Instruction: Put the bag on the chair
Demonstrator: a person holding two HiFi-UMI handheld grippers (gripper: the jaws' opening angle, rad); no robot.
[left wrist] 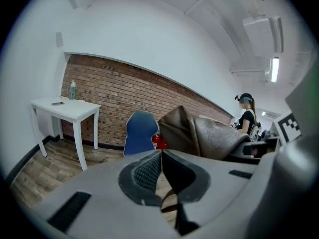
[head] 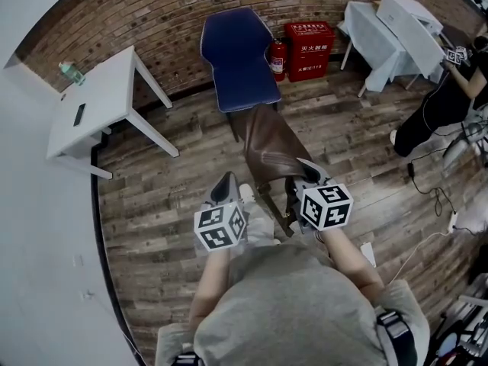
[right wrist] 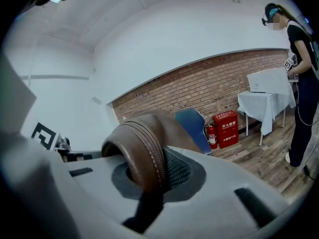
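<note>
I see a red brick wall (head: 145, 17) along the far side and a wood-plank floor (head: 168, 204). A white table (head: 99, 101) stands far left and a cloth-covered table (head: 377, 40) far right. Between them is a red cabinet (head: 309, 48), possibly for fire equipment.

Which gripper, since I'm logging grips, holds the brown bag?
The right gripper: it is shut on the handle of the brown bag; the left gripper is shut with nothing between its jaws.
</note>
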